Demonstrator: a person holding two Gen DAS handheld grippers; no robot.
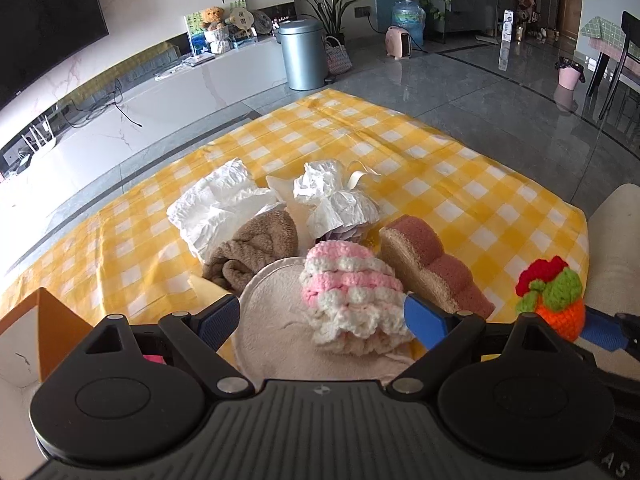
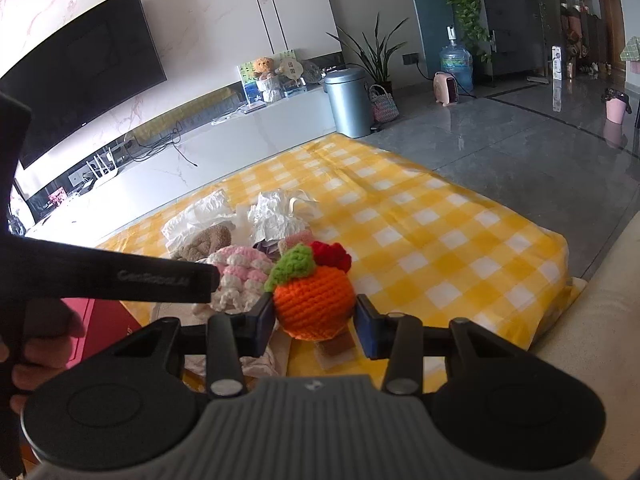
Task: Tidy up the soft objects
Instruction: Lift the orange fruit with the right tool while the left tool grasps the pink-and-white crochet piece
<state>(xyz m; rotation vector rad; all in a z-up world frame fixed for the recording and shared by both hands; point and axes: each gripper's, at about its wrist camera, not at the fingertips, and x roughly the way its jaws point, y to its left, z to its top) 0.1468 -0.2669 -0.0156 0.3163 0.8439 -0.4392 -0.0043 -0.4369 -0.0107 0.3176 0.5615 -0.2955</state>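
right wrist view – jaws grip crochet orange (image 2: pixel 314 306) | left wrist view – sponge (image 1: pixel 430 266)

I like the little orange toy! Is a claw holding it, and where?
Yes. The right claw grips the crocheted orange fruit by the two sides of its round body, leaf end away from the claw. The left claw is open, holding nothing.

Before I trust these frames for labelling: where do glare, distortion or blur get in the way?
Left wrist view: fisheye bends the TV and the cabinet; daylight glares on the grey floor; the pink-and-white crochet piece is sharp. Right wrist view: same bending; the orange crochet fruit in the right tongs is crisp; the near black handle looks soft.
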